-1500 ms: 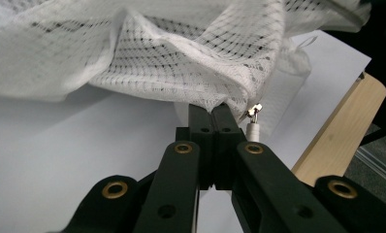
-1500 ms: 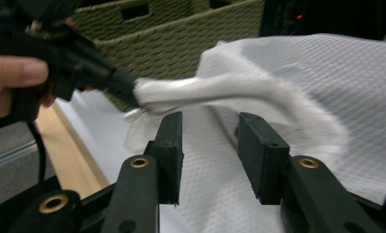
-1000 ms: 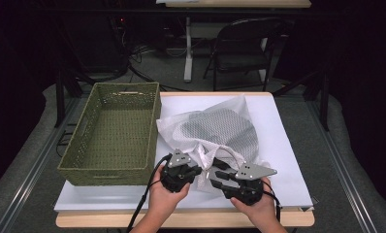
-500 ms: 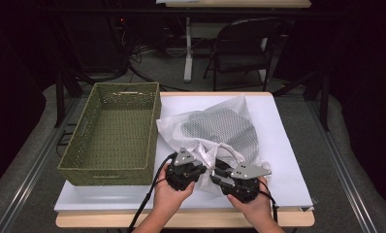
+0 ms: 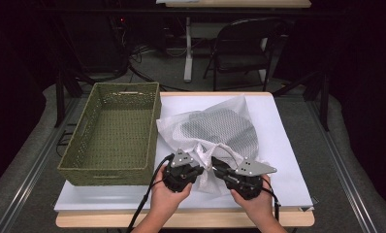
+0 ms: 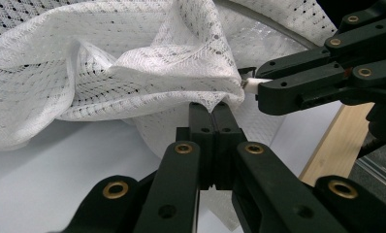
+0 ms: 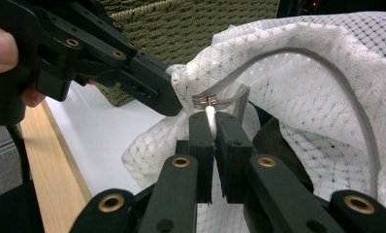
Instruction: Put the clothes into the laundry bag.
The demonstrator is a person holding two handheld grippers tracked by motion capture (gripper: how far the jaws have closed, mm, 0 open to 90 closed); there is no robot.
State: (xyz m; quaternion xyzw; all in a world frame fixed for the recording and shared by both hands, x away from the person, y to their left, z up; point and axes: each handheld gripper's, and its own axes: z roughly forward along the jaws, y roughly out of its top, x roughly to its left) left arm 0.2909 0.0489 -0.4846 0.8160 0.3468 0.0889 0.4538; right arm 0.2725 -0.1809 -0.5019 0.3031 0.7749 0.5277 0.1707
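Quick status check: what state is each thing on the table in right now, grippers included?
Mesh laundry bag: lying crumpled on the table, dark contents inside.
Zipper pull: pinched between the right gripper's jaws.
Basket: empty, upright.
Left gripper: shut on the bag's fabric.
Right gripper: jaws just closed onto the zipper pull.

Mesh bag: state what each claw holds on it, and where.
Left claw pinches the mesh bag's fabric edge beside the zipper. Right claw, jaws just closing, grips the white zipper pull.

Probably lab: dark room, floor cables (image 5: 147, 73), folding chair (image 5: 239, 46), paper-covered worktable (image 5: 283, 141).
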